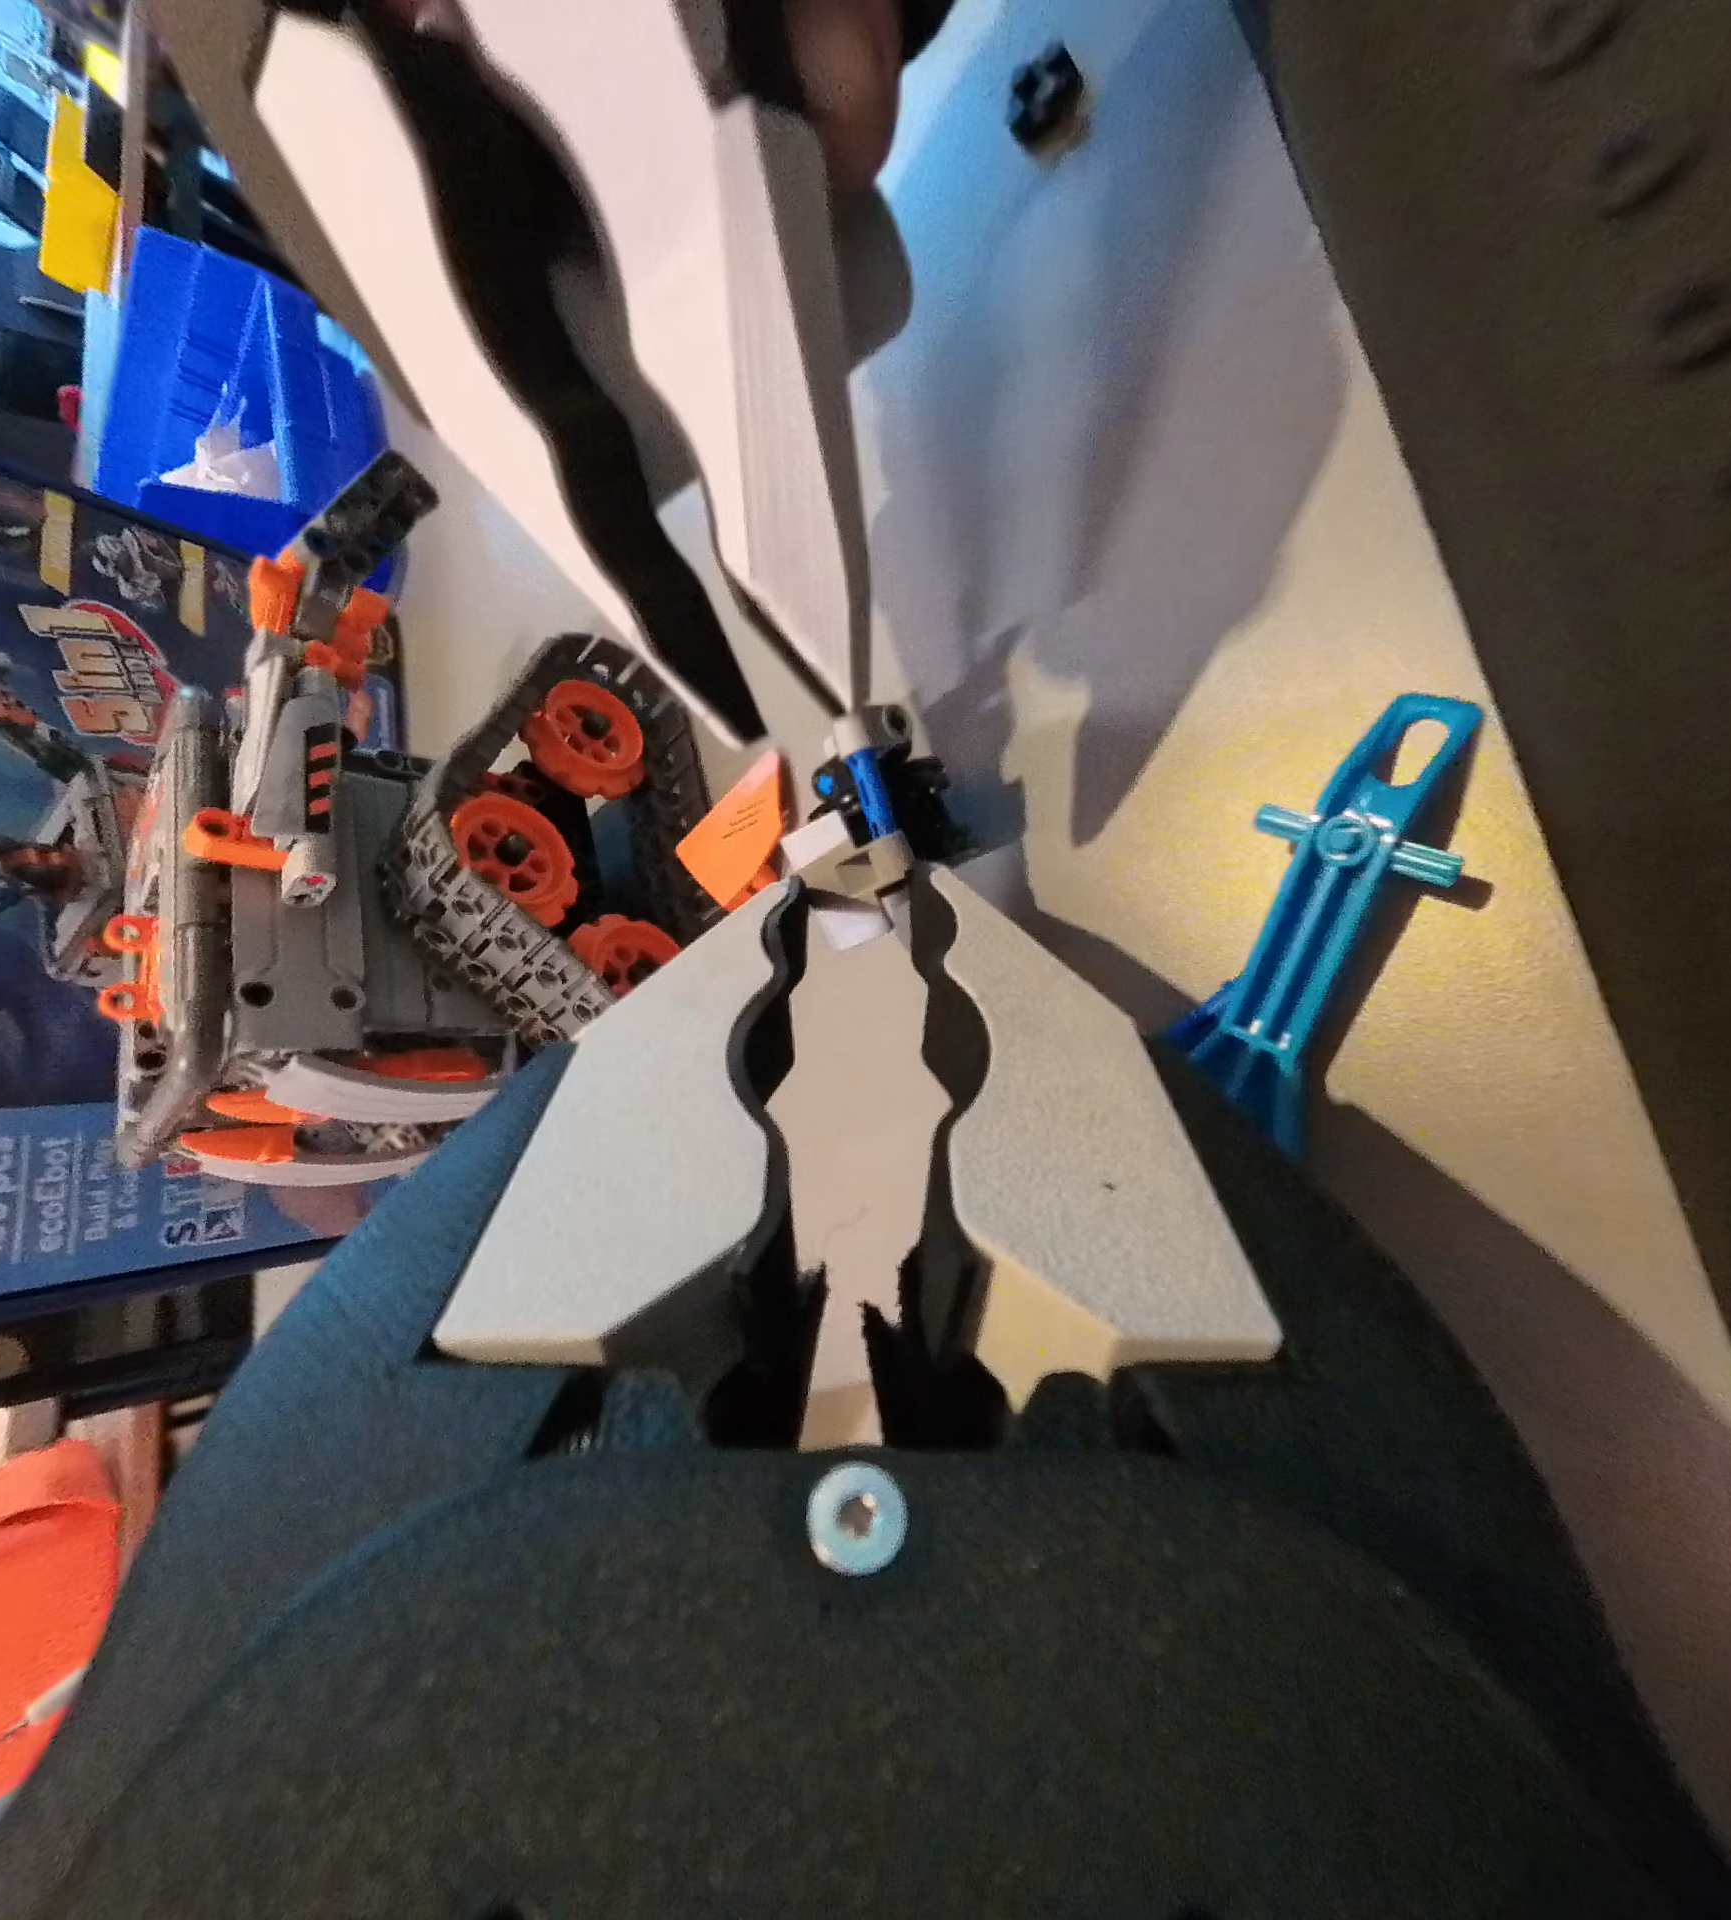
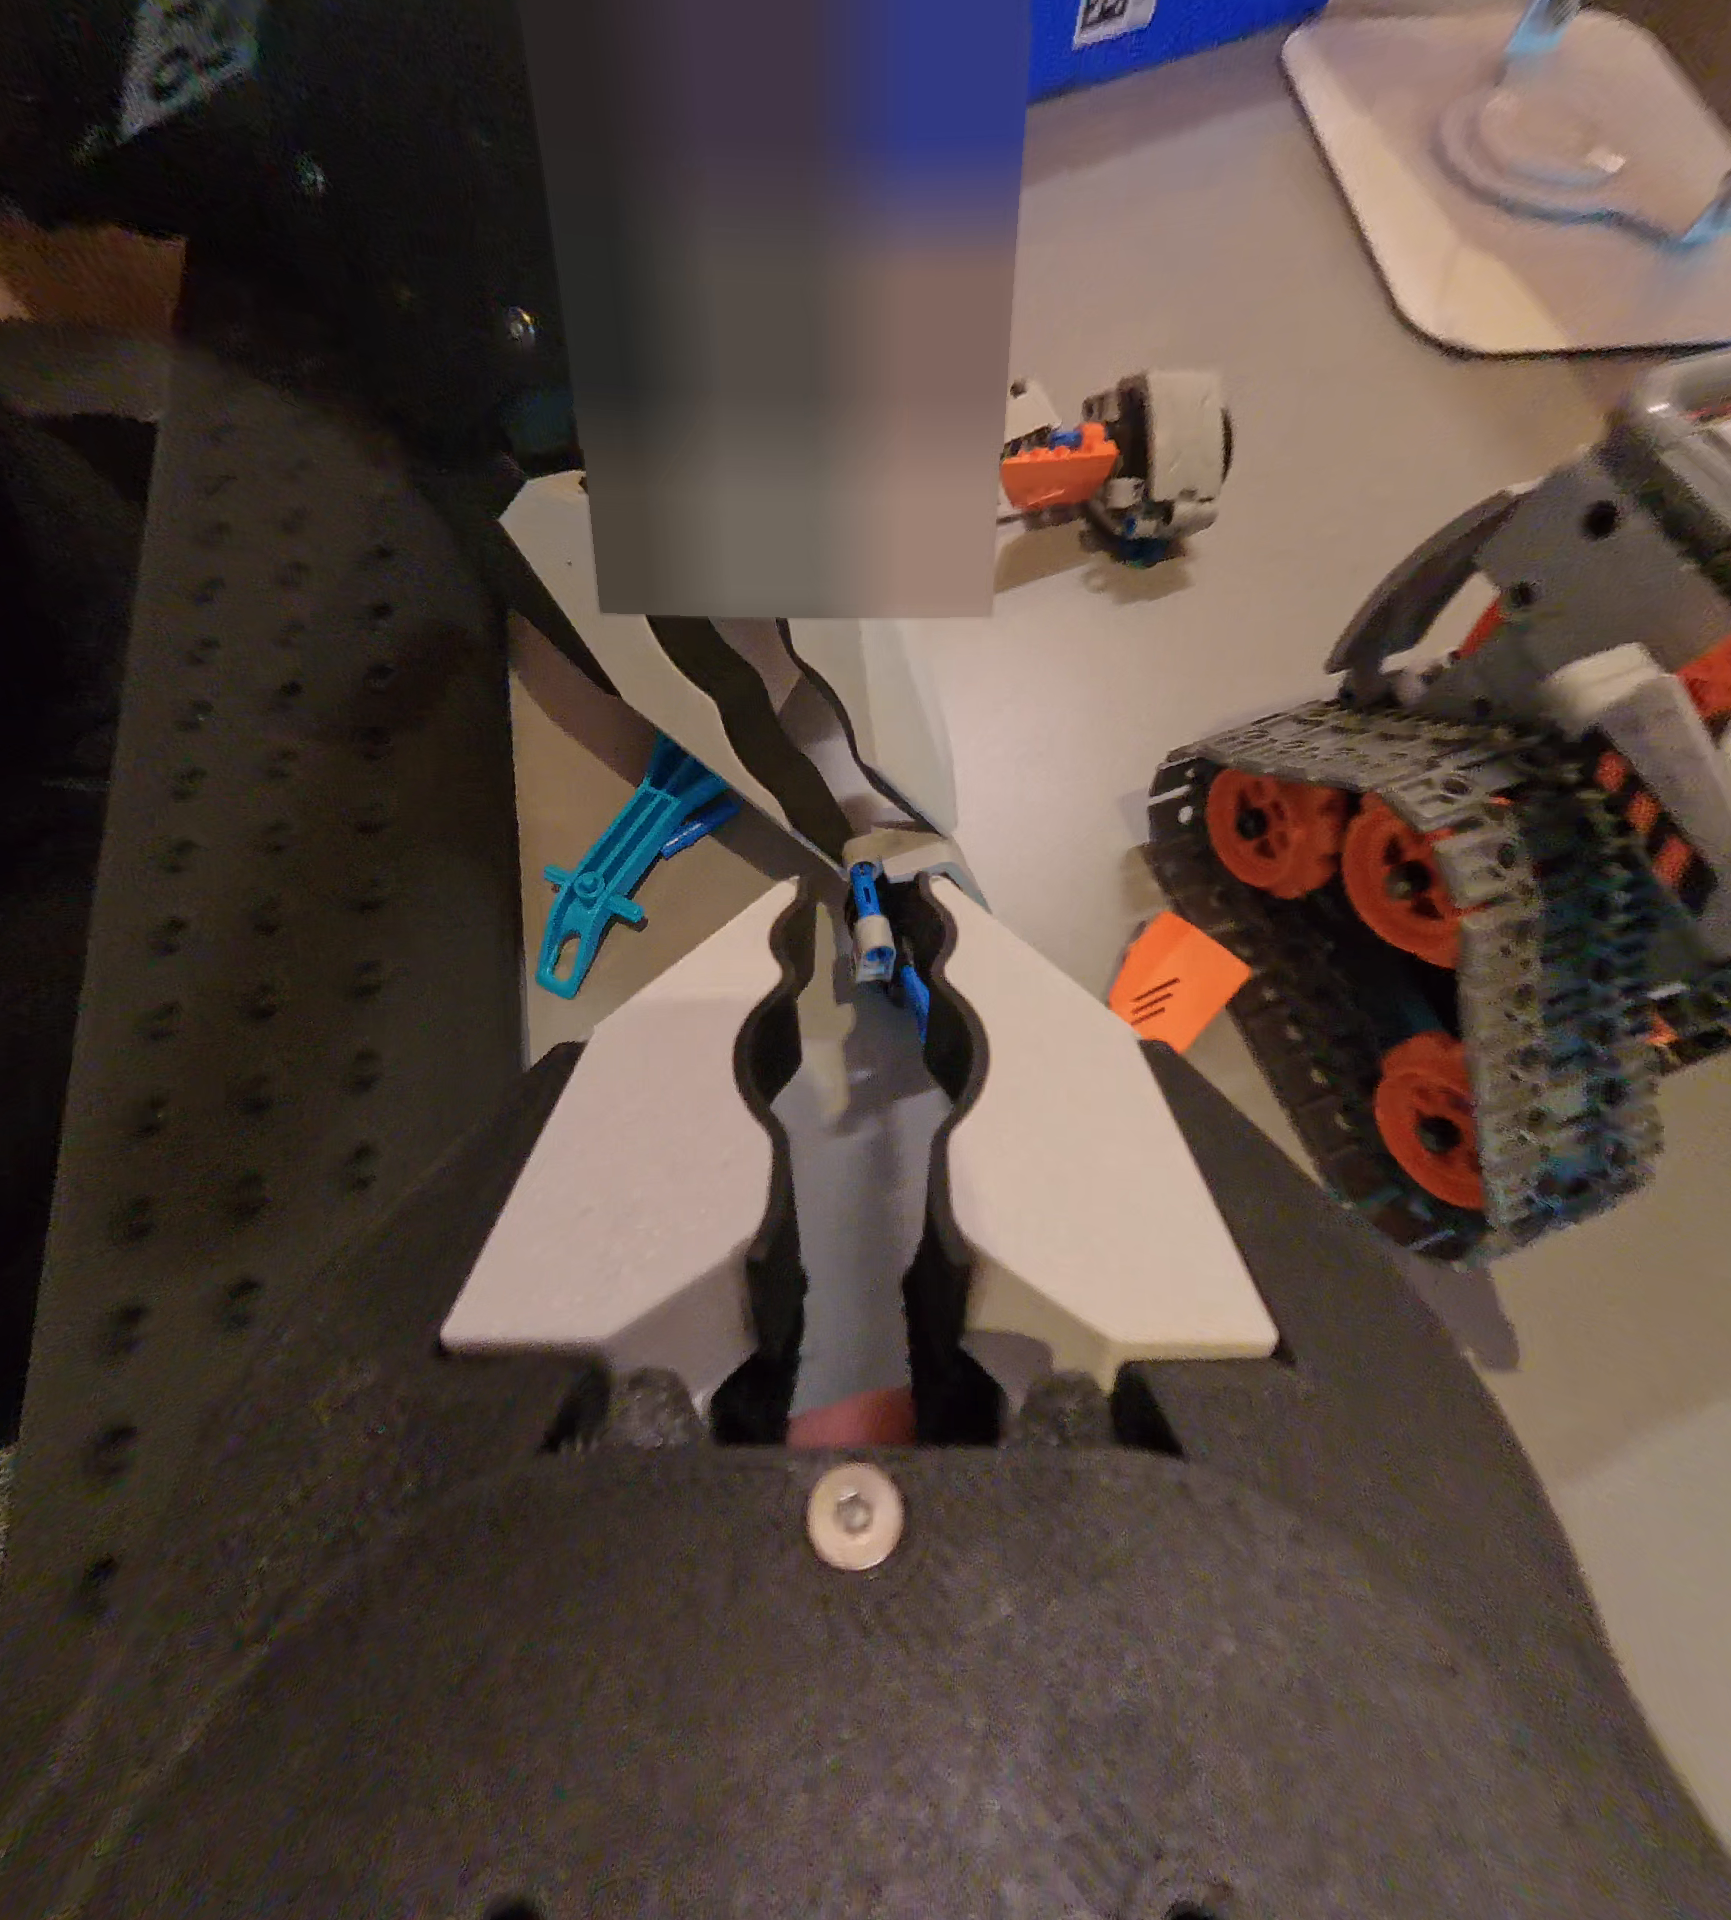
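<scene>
Left wrist view: small grey-and-blue brick assembly (image 1: 866, 821) sits pinched between both my claws, held above the tabletop (image 1: 1308, 665). My left claw (image 1: 848, 902) clamps its grey end; my right claw (image 2: 866, 904) clamps its blue pin end. Tracked brick vehicle (image 1: 528, 862) stands just beside; teal tool (image 1: 1328, 894) lies near.

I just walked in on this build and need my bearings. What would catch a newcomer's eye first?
The two tools meet tip to tip over the table, the left tool and right tool both pinching one small brick assembly of blue, grey and black parts. Beside them stands a grey tracked vehicle with orange wheels, an orange tile lying by its track. On the other side, a teal brick separator lies on the table.
</scene>
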The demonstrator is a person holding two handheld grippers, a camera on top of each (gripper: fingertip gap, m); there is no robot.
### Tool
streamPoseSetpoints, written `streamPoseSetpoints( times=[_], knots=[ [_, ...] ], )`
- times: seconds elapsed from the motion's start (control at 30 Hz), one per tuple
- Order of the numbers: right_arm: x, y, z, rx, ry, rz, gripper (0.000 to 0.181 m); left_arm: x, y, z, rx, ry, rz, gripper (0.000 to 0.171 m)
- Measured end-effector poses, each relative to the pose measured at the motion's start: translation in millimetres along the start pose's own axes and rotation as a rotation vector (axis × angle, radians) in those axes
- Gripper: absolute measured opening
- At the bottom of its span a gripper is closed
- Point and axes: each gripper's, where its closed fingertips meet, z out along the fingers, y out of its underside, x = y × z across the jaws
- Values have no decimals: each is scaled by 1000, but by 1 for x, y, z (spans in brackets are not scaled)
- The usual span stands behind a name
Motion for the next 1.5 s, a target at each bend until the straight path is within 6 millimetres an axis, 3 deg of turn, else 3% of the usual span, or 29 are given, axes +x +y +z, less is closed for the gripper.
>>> streamPoseSetpoints(
  times=[0.1, 0.23, 0.3, 0.4, 0.67, 0.7, 0.73, 0.9, 1.07, 1.2, 1.3, 1.4, 1.5],
  knots=[
    [6, 5, -8, 4, 52, -15, 20, -5, 2, 0, 16, 18, -88, 17],
    [8, 19, 2, -80, 132, -30, 24, -10, 5, 1, 24, 41, -207, 16],
    [12, 16, 7, -91, 208, -62, 26, -11, 5, 1, 31, 56, -262, 1],
    [18, 16, 9, -102, 270, -85, 24, -12, 8, 3, 43, 90, -355, 1],
    [16, 19, 8, -68, 192, -13, 21, -5, 7, 4, 73, 131, -351, 3],
    [16, 21, 8, -71, 186, -7, 16, -3, 7, 4, 79, 151, -363, 4],
    [17, 22, 8, -72, 184, 2, 0, -1, 8, 3, 80, 168, -377, 6],
    [13, 26, 12, -83, 143, 28, 0, 5, 14, 7, 66, 231, -461, 18],
    [21, 17, 4, -18, 172, 54, 11, 9, 19, 8, 52, 269, -482, 14],
    [22, 12, 4, 13, 164, 61, 41, 5, 26, 4, 28, 273, -489, 29],
    [21, 28, 14, -81, 143, 33, 60, 3, 31, 6, 12, 264, -476, 41],
    [22, 43, 21, -162, 130, 15, 54, 4, 24, 14, 34, 273, -439, 50],
    [21, 42, 23, -158, 117, -4, 47, 14, 14, 18, 51, 321, -422, 52]
  ],
)
